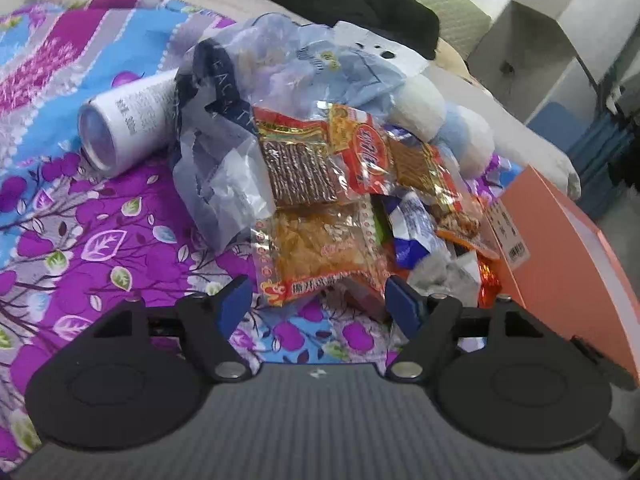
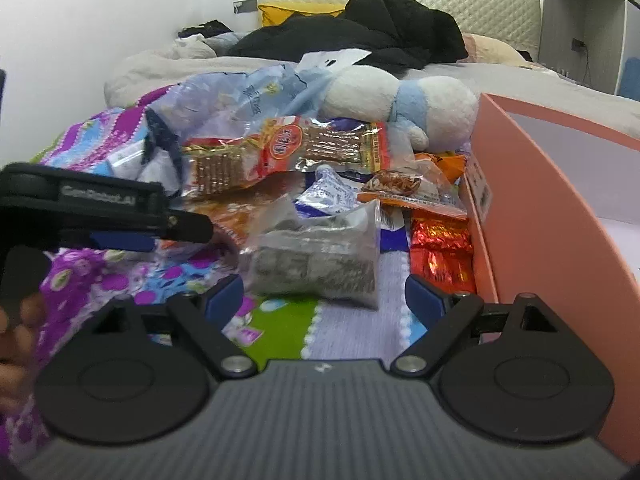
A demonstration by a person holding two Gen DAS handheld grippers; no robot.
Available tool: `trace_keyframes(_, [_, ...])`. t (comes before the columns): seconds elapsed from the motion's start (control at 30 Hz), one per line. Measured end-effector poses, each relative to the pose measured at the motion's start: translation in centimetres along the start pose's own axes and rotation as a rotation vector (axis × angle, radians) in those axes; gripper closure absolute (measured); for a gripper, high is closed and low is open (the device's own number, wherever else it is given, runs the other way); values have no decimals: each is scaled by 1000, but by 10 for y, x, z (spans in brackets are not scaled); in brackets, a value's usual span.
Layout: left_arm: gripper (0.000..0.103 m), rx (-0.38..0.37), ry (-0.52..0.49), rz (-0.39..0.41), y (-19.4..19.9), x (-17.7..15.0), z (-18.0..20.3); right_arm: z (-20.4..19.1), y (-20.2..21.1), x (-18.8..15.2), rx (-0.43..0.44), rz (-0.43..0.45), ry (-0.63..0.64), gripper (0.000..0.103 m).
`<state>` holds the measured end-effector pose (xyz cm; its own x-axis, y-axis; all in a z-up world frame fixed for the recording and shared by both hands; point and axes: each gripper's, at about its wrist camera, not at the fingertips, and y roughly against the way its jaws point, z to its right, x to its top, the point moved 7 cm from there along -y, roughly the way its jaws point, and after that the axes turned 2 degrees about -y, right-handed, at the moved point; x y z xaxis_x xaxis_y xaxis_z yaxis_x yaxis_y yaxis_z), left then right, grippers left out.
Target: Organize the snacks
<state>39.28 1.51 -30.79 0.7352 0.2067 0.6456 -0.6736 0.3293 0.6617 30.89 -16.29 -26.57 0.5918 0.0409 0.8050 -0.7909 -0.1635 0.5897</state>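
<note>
While both jaws stand open and empty, grey packet (image 2: 316, 256) lies crosswise on bed just ahead of right gripper (image 2: 324, 292); left gripper (image 1: 318, 294) faces yellow packet (image 1: 320, 248); box (image 2: 560, 200) right.

1. Left wrist view: looks forward and downward along its own fingers, close over the floral bedspread (image 1: 100, 240), facing the snack pile (image 1: 340, 200).
2. Right wrist view: lower and flatter, close to the bed, facing the headboard (image 2: 440, 4) across the same pile.
3. Shared: snack pile, plush toy (image 1: 452, 128), orange box (image 2: 540, 184). The left gripper (image 2: 176, 228) appears at the right view's left edge.
</note>
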Motion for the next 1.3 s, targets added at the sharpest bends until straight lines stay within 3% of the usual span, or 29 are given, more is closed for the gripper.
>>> trace_keyframes(0.1, [16,-6,32,-7,-8,3,-3,-1,-13,1,16,-20,6,14])
trace_keyframes(0.37, [16,-24,43,-17,-22,8,3,-4,-39,7,49,-40,35,14])
trace_keyframes(0.6, [16,24,-6,-50,-30,7,8,-8,-46,9,72,-38,27,14])
trace_keyframes(0.93, [21,80,-47,-77,-33,8,12,-6,-32,8,68,-50,50,21])
trace_keyframes(1.3, [32,47,-16,-78,-16,2,14,-5,-9,5,67,-43,44,28])
